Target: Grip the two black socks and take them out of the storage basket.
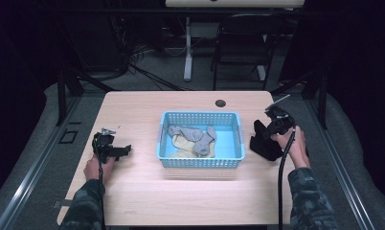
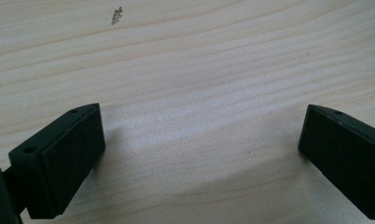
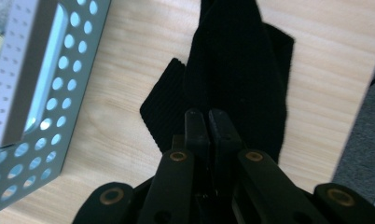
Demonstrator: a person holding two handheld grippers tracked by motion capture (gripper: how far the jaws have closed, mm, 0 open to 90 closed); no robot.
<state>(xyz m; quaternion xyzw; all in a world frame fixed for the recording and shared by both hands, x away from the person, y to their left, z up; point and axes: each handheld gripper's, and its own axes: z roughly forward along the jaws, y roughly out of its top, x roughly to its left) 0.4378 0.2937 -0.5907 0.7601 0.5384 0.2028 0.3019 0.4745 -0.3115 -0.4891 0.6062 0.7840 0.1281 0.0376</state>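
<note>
Resting on the counter well to the left of the blue basket, the left hand-held gripper was observed with its jaws spread wide; in the left gripper view bare wood grain was seen between the two black pads and nothing was held. A small dark mark was noted on the wood beyond the jaws.

The right hand-held gripper was found just to the right of the basket, held in the person's right hand. In the right gripper view its jaws were seen pressed together, pinching a black sock. The sock was seen just beside the basket's right wall, outside it; part of it was spread on the counter, while the pinched part rose to the jaws. The perforated basket wall was recorded close beside the sock, with a strip of bare wood between them.

Inside the basket, grey socks and a pale yellowish sock were recorded lying in a loose heap.
</note>
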